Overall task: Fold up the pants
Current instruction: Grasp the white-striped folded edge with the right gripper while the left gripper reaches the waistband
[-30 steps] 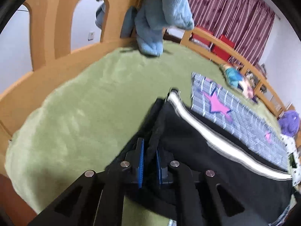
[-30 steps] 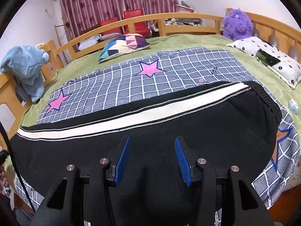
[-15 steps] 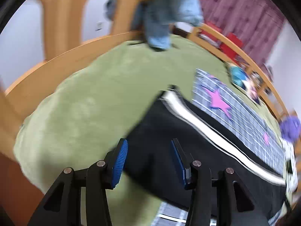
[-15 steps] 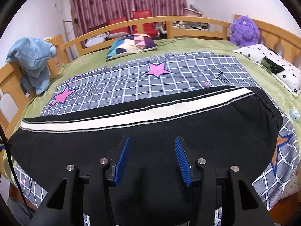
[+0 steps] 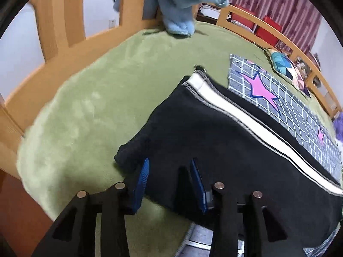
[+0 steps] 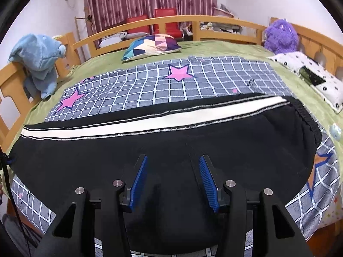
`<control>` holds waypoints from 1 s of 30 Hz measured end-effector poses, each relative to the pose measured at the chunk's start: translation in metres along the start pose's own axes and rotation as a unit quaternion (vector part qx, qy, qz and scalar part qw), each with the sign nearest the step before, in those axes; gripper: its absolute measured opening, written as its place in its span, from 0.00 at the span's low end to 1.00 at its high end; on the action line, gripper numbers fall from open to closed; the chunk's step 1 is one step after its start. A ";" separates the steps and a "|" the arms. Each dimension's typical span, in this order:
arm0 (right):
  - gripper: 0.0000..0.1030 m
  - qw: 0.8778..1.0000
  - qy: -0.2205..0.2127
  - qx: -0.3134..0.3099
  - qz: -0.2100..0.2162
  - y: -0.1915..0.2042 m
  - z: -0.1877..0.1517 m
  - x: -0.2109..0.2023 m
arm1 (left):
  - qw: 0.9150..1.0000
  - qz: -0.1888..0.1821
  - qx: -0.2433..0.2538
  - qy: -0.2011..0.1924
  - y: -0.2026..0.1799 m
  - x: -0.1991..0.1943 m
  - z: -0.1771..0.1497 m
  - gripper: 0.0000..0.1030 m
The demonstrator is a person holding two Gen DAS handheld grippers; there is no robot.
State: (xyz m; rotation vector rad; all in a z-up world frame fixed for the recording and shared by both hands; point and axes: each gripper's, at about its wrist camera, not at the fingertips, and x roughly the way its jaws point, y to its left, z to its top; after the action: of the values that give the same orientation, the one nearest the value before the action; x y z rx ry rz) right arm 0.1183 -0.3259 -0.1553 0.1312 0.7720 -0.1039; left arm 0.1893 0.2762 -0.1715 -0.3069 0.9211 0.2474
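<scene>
The left hand-held gripper (image 5: pixel 169 174) hangs over the leg-end corner of the black pants (image 5: pixel 214 141), its blue pads (image 5: pixel 143 180) parted and closing in at this moment; the dark fabric lies under and between them, but the pads do not press on it, so the cloth is released. The right hand-held gripper (image 6: pixel 172 175) stands with its jaws moderately apart above the middle of the pants (image 6: pixel 171 141), grasping nothing; whether its tips touch the fabric cannot be told.

The pants lie flat and lengthwise across the near edge of the bed, folded leg on leg, with a white side stripe (image 6: pixel 150 122) running along the far edge and the elastic waistband (image 6: pixel 308 117) at the right in the right wrist view. They rest partly on a grey checked sheet with pink stars (image 6: pixel 182 81), which lies on the green blanket (image 5: pixel 96 98). Beyond are a patchwork pillow (image 6: pixel 152 47), a blue plush elephant (image 6: pixel 38 57) draped on the wooden bed rail (image 6: pixel 193 21), a purple plush toy (image 6: pixel 280 36) and a white dotted pillow (image 6: pixel 317 81)
</scene>
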 end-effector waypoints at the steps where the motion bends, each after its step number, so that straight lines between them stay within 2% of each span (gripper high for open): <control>1: 0.48 1.000 0.002 0.000 -0.001 -0.001 0.000 0.003 | 1.000 -0.005 0.006 -0.002 -0.004 -0.003 0.002 0.40; 4: 0.48 1.000 0.010 -0.006 -0.007 0.001 0.004 0.011 | 1.000 -0.017 0.017 -0.011 -0.021 -0.013 0.007 0.44; 7: 0.50 1.000 0.010 -0.019 -0.003 0.009 0.014 0.019 | 0.999 -0.032 0.024 -0.014 -0.037 -0.015 0.015 0.57; 9: 0.54 0.999 0.007 -0.031 -0.004 0.016 0.026 0.026 | 0.999 -0.038 0.025 -0.022 -0.047 -0.014 0.023 0.58; 13: 0.54 0.998 -0.010 -0.063 -0.005 0.031 0.046 0.041 | 0.998 -0.031 0.024 -0.041 -0.056 -0.001 0.048 0.58; 18: 0.54 0.998 -0.001 -0.060 -0.007 0.026 0.052 0.062 | 0.999 -0.010 0.019 -0.043 -0.057 0.031 0.081 0.57; 19: 0.54 0.998 0.003 -0.057 -0.006 0.024 0.051 0.066 | 0.999 -0.005 0.020 -0.041 -0.057 0.041 0.088 0.56; 21: 0.54 0.999 0.011 -0.053 -0.008 0.021 0.049 0.072 | 0.999 -0.004 0.021 -0.034 -0.058 0.058 0.100 0.47; 23: 0.54 0.999 0.017 -0.049 -0.014 0.019 0.049 0.078 | 1.000 0.006 0.023 -0.021 -0.057 0.080 0.111 0.46; 25: 0.54 0.998 0.023 -0.047 -0.017 0.019 0.052 0.083 | 1.000 0.015 0.022 -0.011 -0.057 0.096 0.117 0.38; 26: 0.54 0.998 0.027 -0.047 -0.018 0.020 0.054 0.086 | 0.999 0.022 0.030 -0.004 -0.058 0.102 0.119 0.29; 27: 0.54 0.998 0.028 -0.048 -0.019 0.021 0.055 0.087 | 0.998 0.031 0.054 0.010 -0.061 0.111 0.121 0.26; 28: 0.54 0.998 0.028 -0.051 -0.022 0.023 0.057 0.089 | 0.997 0.025 0.066 0.006 -0.059 0.114 0.123 0.26; 30: 0.54 0.998 0.024 -0.059 -0.028 0.026 0.063 0.092 | 0.999 0.008 0.050 -0.008 -0.052 0.111 0.127 0.25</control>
State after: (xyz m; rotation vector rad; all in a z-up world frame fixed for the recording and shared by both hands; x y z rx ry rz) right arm 0.2305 -0.3143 -0.1726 -0.0001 0.8285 -0.1072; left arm 0.3651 0.2824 -0.1815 -0.2055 0.9178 0.2178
